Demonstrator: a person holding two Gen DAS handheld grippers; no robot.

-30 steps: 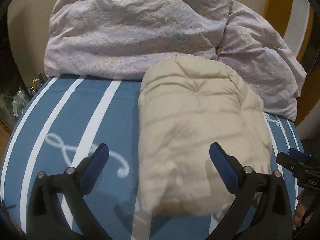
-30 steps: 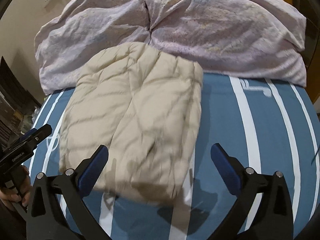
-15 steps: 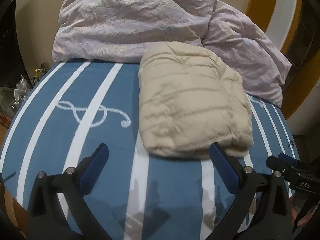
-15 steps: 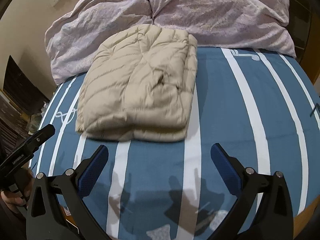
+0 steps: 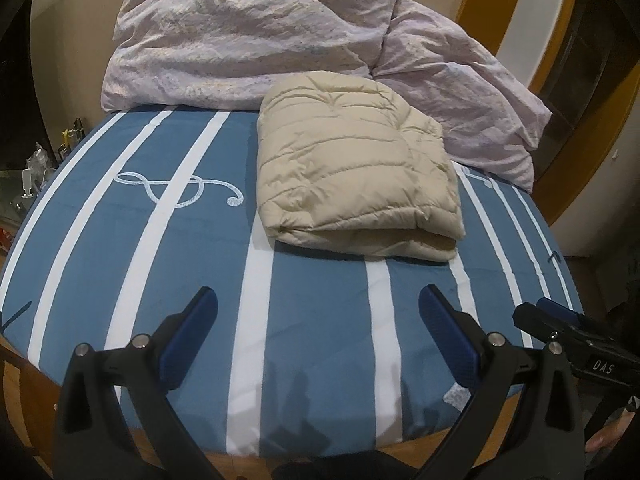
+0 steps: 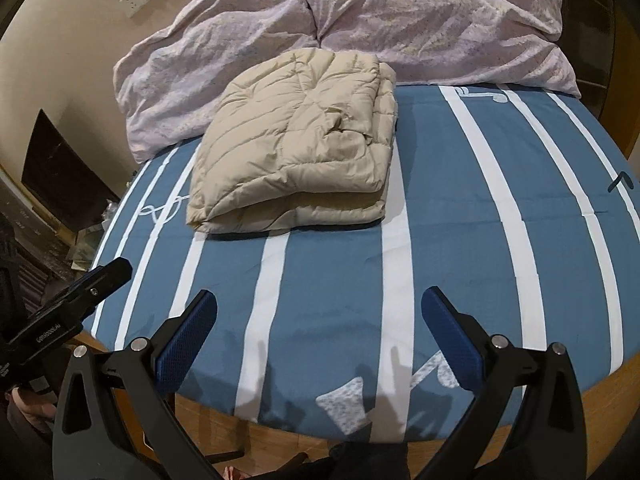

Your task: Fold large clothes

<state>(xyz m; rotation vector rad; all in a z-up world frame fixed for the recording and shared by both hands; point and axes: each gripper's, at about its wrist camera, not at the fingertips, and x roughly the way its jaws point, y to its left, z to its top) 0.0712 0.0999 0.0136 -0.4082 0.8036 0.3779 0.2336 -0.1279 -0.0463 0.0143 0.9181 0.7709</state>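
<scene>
A beige quilted puffer jacket lies folded into a thick rectangle on the blue and white striped bed sheet. It also shows in the right wrist view. My left gripper is open and empty, held back over the near edge of the bed, well short of the jacket. My right gripper is open and empty too, over the near edge. Each gripper shows at the side of the other's view.
A crumpled pale pink duvet is piled at the head of the bed behind the jacket, also in the right wrist view. The wooden bed frame edge runs below the sheet. Cluttered items stand left of the bed.
Both grippers have pulled back from the folded jacket toward the near edge of the bed. The jacket stays folded in place and now lies farther from the fingers.
</scene>
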